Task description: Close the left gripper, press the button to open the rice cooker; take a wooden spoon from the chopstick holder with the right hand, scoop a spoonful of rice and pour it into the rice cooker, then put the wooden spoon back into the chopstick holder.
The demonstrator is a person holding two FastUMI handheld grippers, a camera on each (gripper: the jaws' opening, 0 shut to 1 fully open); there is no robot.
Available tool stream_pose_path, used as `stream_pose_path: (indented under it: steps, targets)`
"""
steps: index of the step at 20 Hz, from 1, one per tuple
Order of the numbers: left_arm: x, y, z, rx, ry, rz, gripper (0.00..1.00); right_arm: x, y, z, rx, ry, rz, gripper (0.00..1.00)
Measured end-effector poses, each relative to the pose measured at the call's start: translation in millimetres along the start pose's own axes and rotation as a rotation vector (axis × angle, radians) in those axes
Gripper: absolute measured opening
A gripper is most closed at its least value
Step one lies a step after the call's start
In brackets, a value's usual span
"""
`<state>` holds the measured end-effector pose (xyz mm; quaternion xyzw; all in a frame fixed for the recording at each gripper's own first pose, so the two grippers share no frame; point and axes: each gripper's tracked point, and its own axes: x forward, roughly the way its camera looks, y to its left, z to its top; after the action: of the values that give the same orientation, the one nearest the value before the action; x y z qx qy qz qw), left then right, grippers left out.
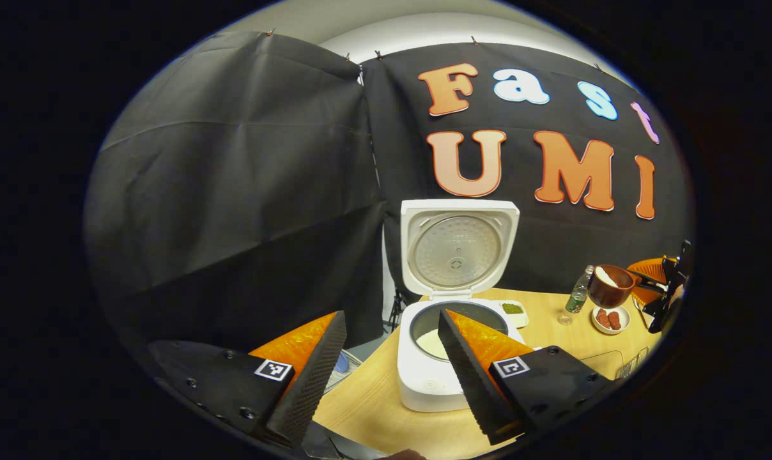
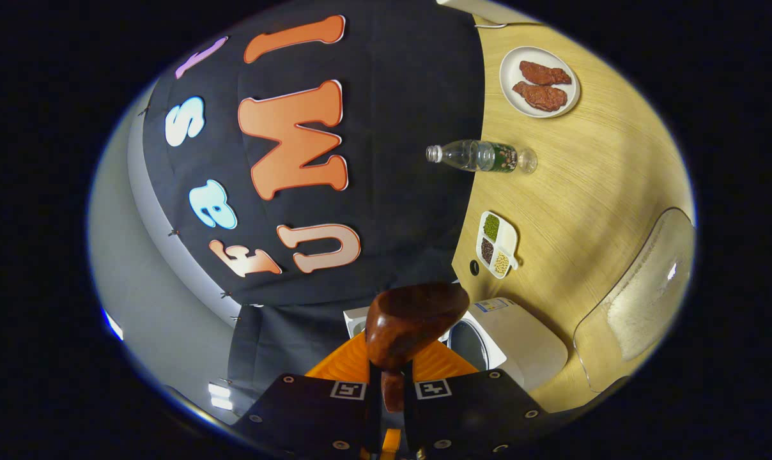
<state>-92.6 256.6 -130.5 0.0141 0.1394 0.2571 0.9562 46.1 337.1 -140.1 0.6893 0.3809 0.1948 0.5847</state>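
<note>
Wooden tabletop was seen carrying the white rice cooker, lid raised, some rice lying in its pot. The left hand-held gripper was held wide open and empty before it. The wooden spoon was clamped by its handle in the right hand-held gripper, rice carried in its bowl.
</note>
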Motion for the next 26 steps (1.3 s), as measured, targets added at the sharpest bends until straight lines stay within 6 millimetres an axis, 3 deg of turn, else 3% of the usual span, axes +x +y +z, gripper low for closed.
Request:
stream_pose_path:
  steps: [6,13,14,21,26]
  targets:
    - [0.7,57.1,-16.5,0.003,0.008,0.094,0.98,60.7,25.7,-35.3,-0.087,0.031,-0.017,0.13]
    - [9.4,102.3,-37.7,-0.012,0.068,0.117,0.99,114.9,12.3,-68.1,-0.380,0.016,-0.170,0.13]
    - [13.4,106.3,-42.5,-0.012,0.077,0.120,0.95,121.2,8.9,-72.5,-0.435,0.020,-0.197,0.14]
    - [25.0,115.0,-59.5,-0.023,0.123,0.096,0.99,142.7,20.2,-84.3,-0.891,-0.039,-0.290,0.14]
    - [29.7,122.4,-69.0,-0.020,0.141,0.083,0.98,150.8,33.1,-96.9,-1.044,-0.058,-0.296,0.13]
